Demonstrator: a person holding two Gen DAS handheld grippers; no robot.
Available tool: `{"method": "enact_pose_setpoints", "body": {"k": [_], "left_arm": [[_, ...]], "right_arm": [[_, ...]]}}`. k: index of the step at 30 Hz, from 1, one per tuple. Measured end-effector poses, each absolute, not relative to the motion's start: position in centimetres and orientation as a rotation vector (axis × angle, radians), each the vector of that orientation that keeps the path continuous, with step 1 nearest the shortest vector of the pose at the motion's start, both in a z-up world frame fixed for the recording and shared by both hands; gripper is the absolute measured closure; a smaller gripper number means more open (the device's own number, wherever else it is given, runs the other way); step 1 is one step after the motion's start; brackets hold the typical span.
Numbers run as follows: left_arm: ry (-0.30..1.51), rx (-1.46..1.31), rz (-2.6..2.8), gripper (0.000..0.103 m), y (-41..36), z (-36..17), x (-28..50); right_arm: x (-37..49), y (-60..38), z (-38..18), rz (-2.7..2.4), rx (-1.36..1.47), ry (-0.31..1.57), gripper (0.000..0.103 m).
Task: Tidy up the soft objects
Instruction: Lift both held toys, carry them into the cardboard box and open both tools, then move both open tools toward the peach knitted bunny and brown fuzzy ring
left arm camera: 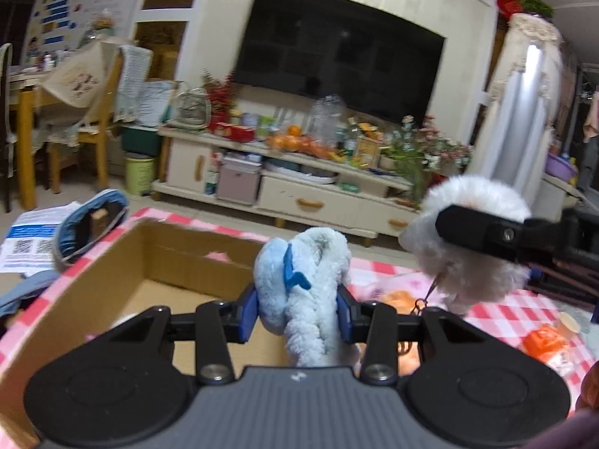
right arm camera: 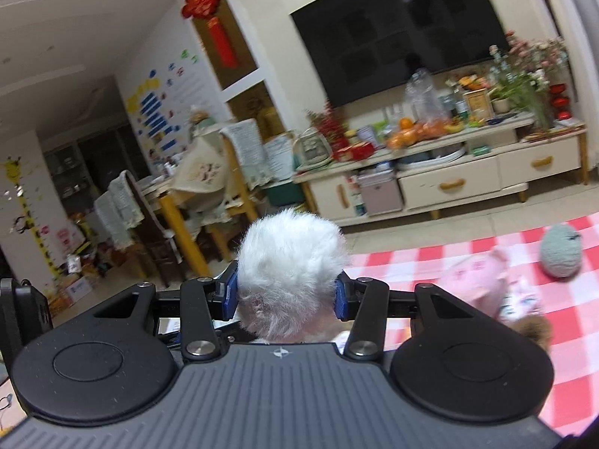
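Pale blue plush toy (left arm camera: 305,284) over open cardboard box (left arm camera: 157,258), white fluffy toy (right arm camera: 290,280) aloft

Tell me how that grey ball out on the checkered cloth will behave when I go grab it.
The grey ball looks rounded and fuzzy, so it probably squashes between the fingers and weighs little. Sitting free on the checkered cloth, a nudge may roll it.

A fluffy blue plush toy (left arm camera: 307,292) has soft, shaggy pile. A white pom-pom (right arm camera: 290,265) has long, wispy fur. The box (left arm camera: 112,280) is matt brown corrugated cardboard with raw edges. The checked cloth (right arm camera: 468,258) looks like thin woven fabric. Both grippers, left (left arm camera: 298,308) and right (right arm camera: 286,293), are matt black plastic with bright metal rivets, blue rubbery pads (left arm camera: 249,310) and ribbed grey housing.
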State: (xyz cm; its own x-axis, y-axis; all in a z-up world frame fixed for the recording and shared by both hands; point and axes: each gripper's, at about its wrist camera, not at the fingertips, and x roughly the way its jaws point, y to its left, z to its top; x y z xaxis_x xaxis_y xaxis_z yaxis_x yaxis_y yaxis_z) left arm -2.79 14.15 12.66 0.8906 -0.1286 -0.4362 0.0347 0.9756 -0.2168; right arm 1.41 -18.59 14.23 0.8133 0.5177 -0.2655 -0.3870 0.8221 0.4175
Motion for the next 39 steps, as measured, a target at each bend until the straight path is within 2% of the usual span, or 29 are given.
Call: {"method": "enact_pose_setpoints", "body": {"k": [15, 18, 20, 21, 25, 39], "left_arm": [[0.592, -0.182, 0.026, 0.06, 17.9, 10.2, -2.5], [0.633, -0.178, 0.046, 0.053, 18.2, 9.8, -2.3], [0.65, -0.172, 0.068, 0.049, 18.4, 9.6, -2.3], [0.65, -0.165, 0.081, 0.043, 18.5, 9.6, -2.3], [0.622, -0.165, 0.117, 0.023, 18.6, 10.0, -2.8], [0.587, -0.102, 0.132, 0.011, 17.2, 10.4, -3.0]], "right_arm": [[5.0, -12.4, 11.4, 0.563, 0.284, 0.53, 0.041], [5.1, -11.6, 11.0, 0.554, 0.27, 0.54, 0.035], [5.0, -11.9, 11.0, 0.549, 0.278, 0.546, 0.023], [4.7, -11.7, 11.1, 0.542, 0.279, 0.541, 0.017], [4.1, -12.5, 11.6, 0.51, 0.28, 0.507, 0.004], [0.8, -15.3, 11.3, 0.357, 0.202, 0.429, 0.0]]}}
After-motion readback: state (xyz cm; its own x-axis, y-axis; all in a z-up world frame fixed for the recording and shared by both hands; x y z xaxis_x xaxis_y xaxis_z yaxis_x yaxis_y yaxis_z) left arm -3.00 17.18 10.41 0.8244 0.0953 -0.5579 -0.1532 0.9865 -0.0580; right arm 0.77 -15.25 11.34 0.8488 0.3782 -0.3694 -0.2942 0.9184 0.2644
